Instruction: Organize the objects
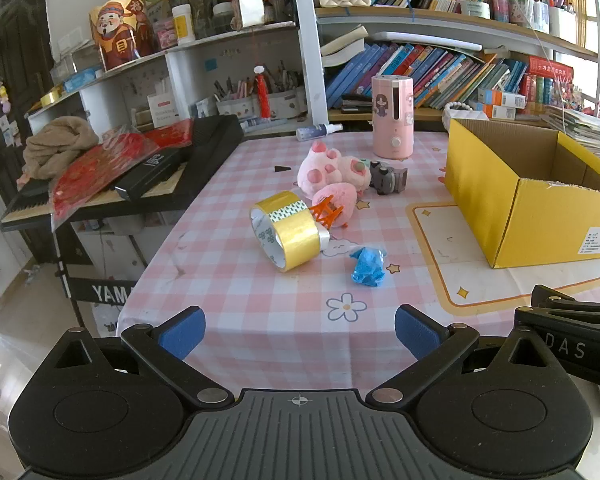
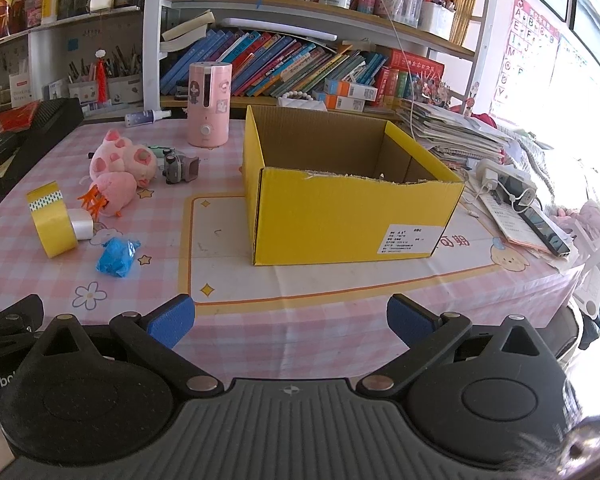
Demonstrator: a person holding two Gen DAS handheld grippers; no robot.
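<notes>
Both grippers hang at the near edge of the table, and nothing is picked up yet: this looks like the very start of the tidy-up. The left gripper [image 1: 300, 332] has its jaws spread wide and empty at the bottom of its view; the right gripper [image 2: 291, 320] is just the same, wide apart, nothing between the blue pads.

The clutter sits in the middle of the left view: a roll of yellow tape [image 1: 290, 229] on its edge, an orange clip [image 1: 327, 211] touching a pink plush toy [image 1: 332, 174] just behind it, a small grey camera toy [image 1: 388, 178] beside the plush, and a crumpled blue bag [image 1: 367, 267] lying nearer, apart from the rest.

The yellow box [image 2: 352, 200] stands open-topped in the centre of the right view, well apart from the pile. What shows of its inside is bare cardboard; the floor is hidden by the front wall, so I can't say it's empty.

My guess: the left gripper goes first, reaching forward for the blue bag or the tape, then carries it right to the box.
</notes>
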